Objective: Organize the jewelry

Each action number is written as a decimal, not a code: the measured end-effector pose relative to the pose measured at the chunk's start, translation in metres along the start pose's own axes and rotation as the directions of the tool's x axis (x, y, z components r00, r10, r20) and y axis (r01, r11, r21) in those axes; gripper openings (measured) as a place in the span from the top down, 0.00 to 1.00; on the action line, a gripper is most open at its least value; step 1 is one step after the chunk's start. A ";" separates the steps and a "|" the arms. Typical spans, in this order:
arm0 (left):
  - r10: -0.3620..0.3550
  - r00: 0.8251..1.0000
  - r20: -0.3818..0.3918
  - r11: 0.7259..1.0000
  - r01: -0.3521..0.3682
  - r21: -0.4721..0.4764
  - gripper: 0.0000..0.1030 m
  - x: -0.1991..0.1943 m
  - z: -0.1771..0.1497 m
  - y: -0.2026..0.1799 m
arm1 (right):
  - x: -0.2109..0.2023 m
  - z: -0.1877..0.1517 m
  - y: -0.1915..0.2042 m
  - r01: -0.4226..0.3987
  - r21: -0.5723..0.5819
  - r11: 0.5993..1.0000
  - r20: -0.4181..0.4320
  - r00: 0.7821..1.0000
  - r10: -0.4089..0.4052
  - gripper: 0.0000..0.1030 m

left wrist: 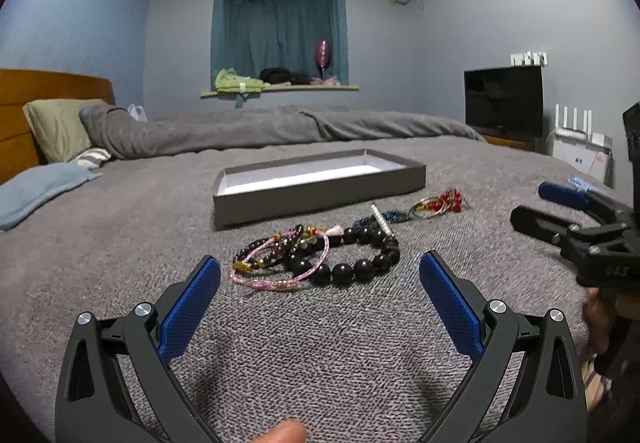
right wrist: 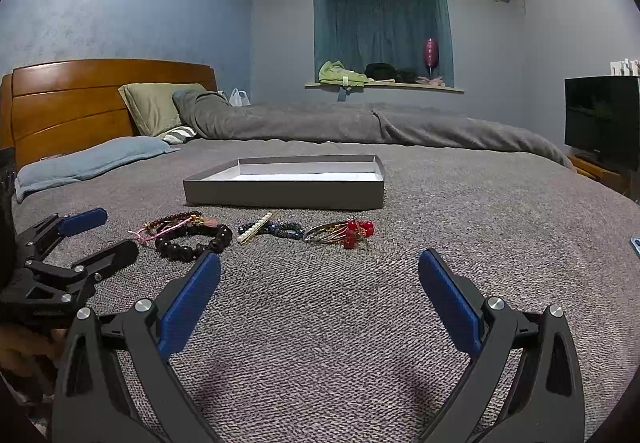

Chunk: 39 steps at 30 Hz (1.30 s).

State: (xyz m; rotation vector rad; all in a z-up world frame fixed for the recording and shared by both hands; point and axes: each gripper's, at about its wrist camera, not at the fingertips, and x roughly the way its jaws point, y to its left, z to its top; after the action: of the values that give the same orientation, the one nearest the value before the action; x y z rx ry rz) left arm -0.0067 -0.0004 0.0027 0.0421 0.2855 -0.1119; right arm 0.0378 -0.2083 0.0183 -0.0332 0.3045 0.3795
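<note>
A shallow grey box (left wrist: 320, 199) (right wrist: 284, 195) with a white inside lies open on the grey bed cover. In front of it lies a row of jewelry: a black bead bracelet (left wrist: 360, 267) (right wrist: 188, 249), a pink cord bracelet (left wrist: 276, 283) (right wrist: 160, 233), a small dark-bead bracelet (left wrist: 256, 249), a pearl bar (left wrist: 382, 221) (right wrist: 254, 227) on blue beads (right wrist: 288, 230), and gold bangles with red beads (left wrist: 438, 203) (right wrist: 344, 233). My left gripper (left wrist: 320, 277) is open just short of the bracelets. My right gripper (right wrist: 319, 275) is open, short of the bangles. Both hold nothing.
The bed cover (right wrist: 360, 323) spreads all around. Pillows (right wrist: 160, 111) and a wooden headboard (right wrist: 80, 99) are far left, a rolled grey duvet (right wrist: 360, 127) lies behind the box. A television (right wrist: 602, 119) stands at right. A blue object (right wrist: 635, 245) lies at the right edge.
</note>
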 end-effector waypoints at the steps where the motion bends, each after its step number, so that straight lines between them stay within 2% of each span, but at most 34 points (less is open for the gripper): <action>1: -0.005 1.000 0.010 1.000 0.005 -0.003 0.04 -0.003 0.002 0.000 | 0.000 0.000 0.000 0.002 0.000 1.000 -0.001 1.000 -0.002 0.05; 6: -0.041 0.998 -0.039 0.998 0.042 0.037 0.04 -0.002 0.010 -0.003 | 0.003 0.003 0.003 0.002 -0.030 1.000 -0.030 1.000 -0.003 0.05; 10: -0.004 0.995 -0.104 0.999 0.009 0.049 0.04 0.005 0.016 -0.002 | 0.006 0.010 0.003 -0.015 -0.036 0.999 -0.066 0.998 0.013 0.05; 16: 0.029 0.987 -0.157 1.000 -0.030 -0.006 0.05 0.016 0.024 0.012 | 0.008 0.026 0.001 -0.003 -0.034 0.999 -0.089 0.996 0.000 0.05; 21: -0.001 0.974 -0.228 0.998 -0.013 -0.061 0.07 0.030 0.035 0.026 | 0.014 0.035 -0.003 0.013 -0.030 0.999 -0.119 0.993 -0.016 0.05; 26: -0.067 0.954 -0.291 0.995 0.042 -0.090 0.37 0.048 0.047 0.036 | 0.014 0.035 -0.003 0.007 -0.017 1.000 -0.123 0.992 -0.009 0.05; 30: -0.068 0.947 -0.314 0.996 0.045 -0.081 0.43 0.058 0.052 0.040 | 0.015 0.033 -0.005 0.007 -0.006 1.000 -0.134 0.991 -0.008 0.05; 35: -0.072 0.923 -0.378 0.997 0.053 -0.061 0.61 0.075 0.048 0.040 | 0.016 0.031 -0.010 0.006 0.013 1.000 -0.147 0.989 -0.004 0.05; 39: -0.088 0.909 -0.408 0.996 0.068 -0.063 0.63 0.083 0.042 0.041 | 0.018 0.031 -0.012 0.005 0.021 1.000 -0.154 0.988 -0.001 0.05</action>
State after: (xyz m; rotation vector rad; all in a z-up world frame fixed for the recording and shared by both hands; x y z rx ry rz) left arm 0.0887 0.0297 0.0206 0.0062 0.7128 -0.1762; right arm 0.0664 -0.2102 0.0421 -0.0421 0.4616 0.3713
